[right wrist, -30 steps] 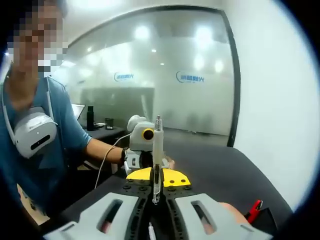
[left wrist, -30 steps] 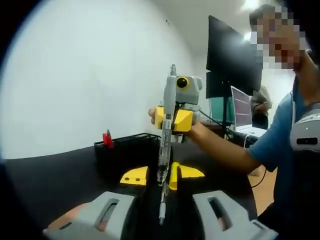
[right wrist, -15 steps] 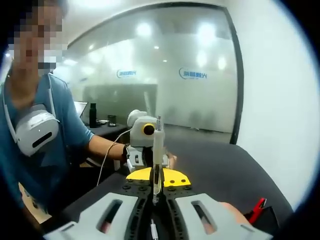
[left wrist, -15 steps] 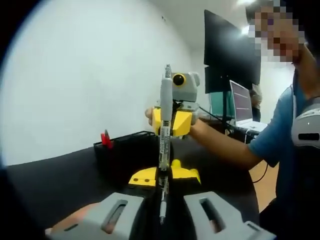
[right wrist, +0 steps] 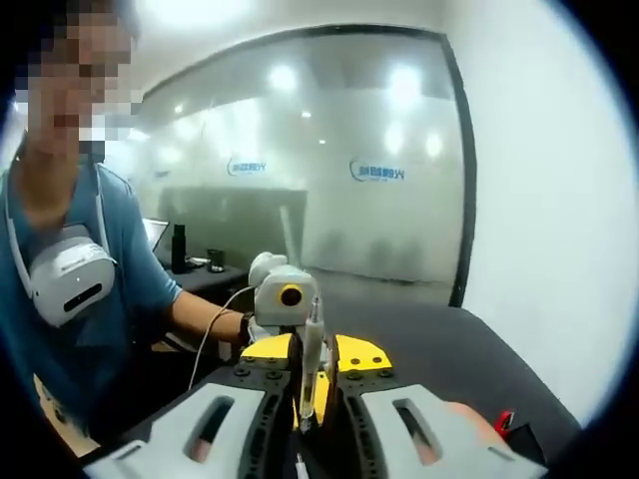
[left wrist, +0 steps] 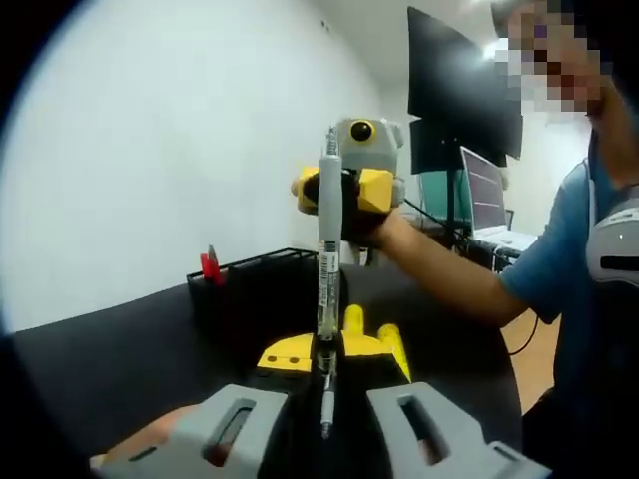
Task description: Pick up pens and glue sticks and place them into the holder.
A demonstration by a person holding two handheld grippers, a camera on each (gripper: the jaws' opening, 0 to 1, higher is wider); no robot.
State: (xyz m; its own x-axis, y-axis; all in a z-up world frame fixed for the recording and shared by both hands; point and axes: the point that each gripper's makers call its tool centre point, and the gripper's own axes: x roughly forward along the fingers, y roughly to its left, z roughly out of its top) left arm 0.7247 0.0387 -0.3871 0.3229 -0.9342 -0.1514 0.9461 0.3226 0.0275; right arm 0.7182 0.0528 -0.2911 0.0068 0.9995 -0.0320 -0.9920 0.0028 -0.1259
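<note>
Left gripper view shows a pen point(left wrist: 326, 249) standing upright in the near centre, its lower part clamped between the closed yellow-tipped jaws of the left gripper point(left wrist: 324, 344), its clip end rising toward the far side. Beyond it the right gripper point(left wrist: 349, 190) is held up in a person's hand, and I cannot tell from here how its jaws stand. In the right gripper view a pale pen point(right wrist: 311, 359) stands between the jaws of the right gripper point(right wrist: 310, 399), which sit close together on its lower end; whether this is the same pen seen from the other side or a second one cannot be told from the pictures. The left gripper point(right wrist: 285, 299) faces the camera just behind it.

Judging progress: a pen is lifted off the table and not yet in the holder, so this one's placing is left to do. No glue sticks can be made out.

The holder point(left wrist: 250, 289) is a black mesh box on the dark table point(left wrist: 110, 349), to the left and a little farther than the held pen. A red-capped item point(left wrist: 211, 267) pokes up from its left corner; what else lies inside is hidden by the wall. The same red item point(right wrist: 504, 421) shows at the lower right of the right gripper view
</note>
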